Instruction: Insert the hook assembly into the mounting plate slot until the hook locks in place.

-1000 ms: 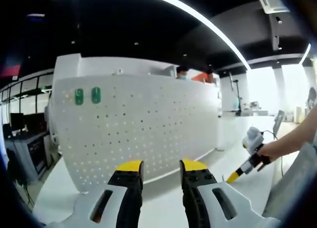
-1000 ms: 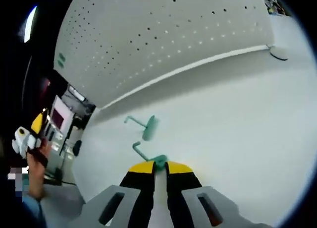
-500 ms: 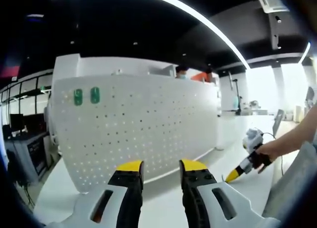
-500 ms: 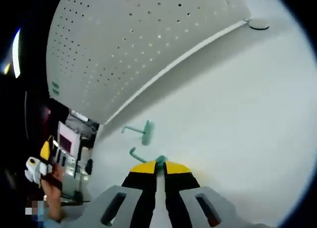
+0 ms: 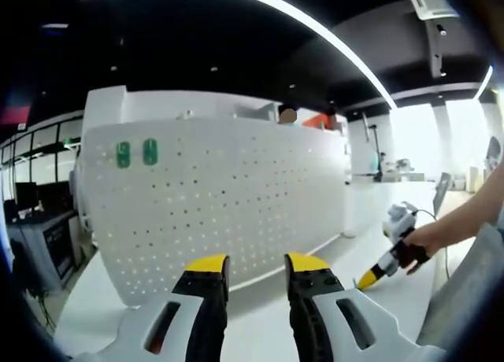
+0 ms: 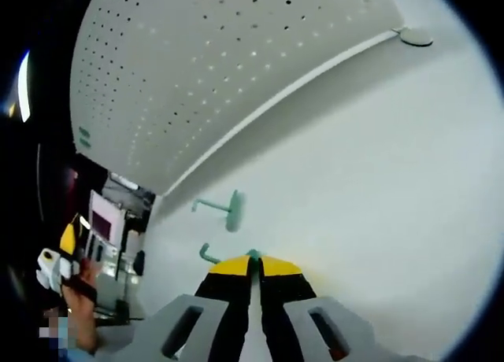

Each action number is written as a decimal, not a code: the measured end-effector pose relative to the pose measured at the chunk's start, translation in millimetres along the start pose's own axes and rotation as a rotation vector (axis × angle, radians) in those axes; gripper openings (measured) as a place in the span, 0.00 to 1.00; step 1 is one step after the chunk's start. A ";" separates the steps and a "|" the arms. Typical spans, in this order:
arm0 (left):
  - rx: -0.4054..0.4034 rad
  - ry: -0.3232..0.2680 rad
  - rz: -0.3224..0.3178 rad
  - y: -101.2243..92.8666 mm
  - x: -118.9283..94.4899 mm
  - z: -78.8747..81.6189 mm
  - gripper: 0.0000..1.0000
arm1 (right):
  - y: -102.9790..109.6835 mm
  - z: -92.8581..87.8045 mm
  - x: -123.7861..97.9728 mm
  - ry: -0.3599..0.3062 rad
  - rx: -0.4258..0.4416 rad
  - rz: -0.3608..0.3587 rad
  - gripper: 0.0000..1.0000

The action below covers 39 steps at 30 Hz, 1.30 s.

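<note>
In the left gripper view a white pegboard (image 5: 220,197) stands upright on the table, with two green pieces (image 5: 135,153) mounted near its top left. My left gripper (image 5: 256,264) is open, nothing between its yellow-tipped jaws, well short of the board. My right gripper (image 5: 383,261) shows at the right, held by a hand. In the right gripper view my right gripper (image 6: 253,261) is shut on a green hook (image 6: 208,256), whose bent end sticks out to the left. A second green hook (image 6: 228,210) lies on the white table between the jaws and the pegboard (image 6: 205,71).
The white table (image 6: 378,189) spreads out to the right of the hooks. A small grey disc (image 6: 415,36) lies by the pegboard's far end. Dark equipment with a screen (image 6: 104,220) stands beyond the table's left edge. People stand behind the pegboard (image 5: 307,118).
The right gripper view has rolled and shifted, with the green hook still held between its jaws. In the left gripper view the right gripper has dipped slightly; the left gripper stays open.
</note>
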<state>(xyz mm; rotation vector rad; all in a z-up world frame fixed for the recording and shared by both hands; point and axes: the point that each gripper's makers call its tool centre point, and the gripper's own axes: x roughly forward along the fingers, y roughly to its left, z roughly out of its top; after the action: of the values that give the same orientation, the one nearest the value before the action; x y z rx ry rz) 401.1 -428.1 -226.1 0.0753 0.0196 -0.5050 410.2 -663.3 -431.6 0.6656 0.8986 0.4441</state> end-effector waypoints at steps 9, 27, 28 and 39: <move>0.002 0.004 -0.011 -3.7 0.4 -0.7 0.29 | 5.8 -6.0 -0.5 0.017 0.014 0.025 0.00; 0.011 0.044 -0.112 -28.8 6.2 -9.5 0.22 | 28.5 3.2 -2.6 0.004 -0.031 0.071 0.00; 0.009 0.052 -0.129 -33.0 7.4 -11.4 0.23 | 32.3 6.4 -2.0 0.000 -0.041 0.078 0.00; -0.003 0.111 -0.224 -57.1 10.9 -25.5 0.23 | 69.7 17.0 -1.8 -0.019 -0.112 0.143 0.00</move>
<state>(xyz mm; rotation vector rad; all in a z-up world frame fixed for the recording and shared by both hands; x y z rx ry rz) 383.0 -481.2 -255.8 0.0985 0.1382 -0.7241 417.7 -620.2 -374.7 0.6324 0.8052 0.6108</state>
